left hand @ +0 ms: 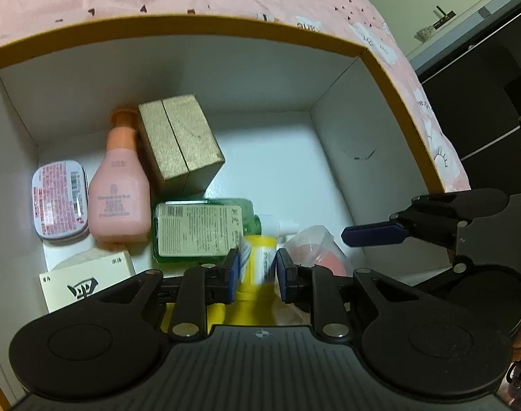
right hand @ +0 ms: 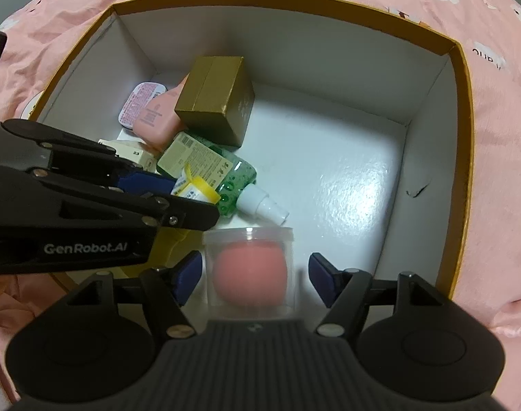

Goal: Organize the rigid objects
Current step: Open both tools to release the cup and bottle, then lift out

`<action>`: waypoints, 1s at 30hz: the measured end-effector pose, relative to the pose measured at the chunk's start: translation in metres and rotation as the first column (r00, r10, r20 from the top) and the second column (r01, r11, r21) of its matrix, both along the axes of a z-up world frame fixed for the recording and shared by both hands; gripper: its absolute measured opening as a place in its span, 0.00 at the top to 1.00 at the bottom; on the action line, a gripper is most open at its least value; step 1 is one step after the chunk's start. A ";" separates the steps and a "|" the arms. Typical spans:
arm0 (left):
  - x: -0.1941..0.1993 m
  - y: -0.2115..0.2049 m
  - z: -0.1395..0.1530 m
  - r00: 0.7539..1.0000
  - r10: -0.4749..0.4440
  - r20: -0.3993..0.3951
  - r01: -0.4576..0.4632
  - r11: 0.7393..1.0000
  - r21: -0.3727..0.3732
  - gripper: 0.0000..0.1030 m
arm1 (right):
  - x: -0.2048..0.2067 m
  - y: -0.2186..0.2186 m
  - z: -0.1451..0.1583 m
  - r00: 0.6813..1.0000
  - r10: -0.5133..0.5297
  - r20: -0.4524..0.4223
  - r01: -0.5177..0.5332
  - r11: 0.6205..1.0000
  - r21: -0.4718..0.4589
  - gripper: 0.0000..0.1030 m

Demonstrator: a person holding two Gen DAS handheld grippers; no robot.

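A white-lined box with a gold rim [left hand: 383, 65] [right hand: 464, 109] lies open on a pink bedspread. In it lie a gold box [left hand: 180, 145] [right hand: 217, 101], a pink bottle [left hand: 118, 191] [right hand: 156, 120], a small tin [left hand: 60, 198] [right hand: 140, 101], a green spray bottle [left hand: 202, 229] [right hand: 226, 178] and a cream carton [left hand: 85, 282]. My left gripper [left hand: 258, 272] is shut on a yellow tube [left hand: 260, 267] [right hand: 195, 188] inside the box. My right gripper [right hand: 255, 275] is open around a clear cup holding a pink sponge [right hand: 250, 274] [left hand: 313, 245], which stands on the box floor.
The right half of the box floor [right hand: 346, 178] is bare. The pink bedspread [right hand: 500, 137] surrounds the box. A dark cabinet [left hand: 483, 68] stands beyond the bed at the right.
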State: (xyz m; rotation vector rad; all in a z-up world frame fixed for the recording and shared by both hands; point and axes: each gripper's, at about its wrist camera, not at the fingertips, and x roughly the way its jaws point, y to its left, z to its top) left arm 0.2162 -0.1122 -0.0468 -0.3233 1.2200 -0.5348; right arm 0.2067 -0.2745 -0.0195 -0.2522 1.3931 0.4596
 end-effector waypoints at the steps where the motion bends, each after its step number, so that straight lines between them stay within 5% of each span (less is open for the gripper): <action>1: 0.000 -0.001 -0.001 1.000 -0.003 -0.005 0.003 1.000 0.005 0.74 | -0.001 0.000 0.001 1.000 -0.001 0.002 0.001 1.000 0.000 0.34; 10: -0.008 0.005 0.015 0.999 -0.012 0.035 0.011 1.000 0.026 0.72 | -0.005 0.000 0.010 1.000 -0.011 0.023 0.011 1.000 0.002 0.33; 19: -0.032 0.023 0.060 0.985 -0.016 0.173 0.002 0.997 0.081 0.69 | -0.021 0.006 0.041 0.995 -0.010 0.099 0.008 1.000 0.023 0.25; 30: -0.090 0.059 0.112 0.904 0.025 0.426 -0.114 0.976 0.185 0.65 | -0.060 0.022 0.091 0.945 -0.049 0.324 0.027 0.997 0.074 0.21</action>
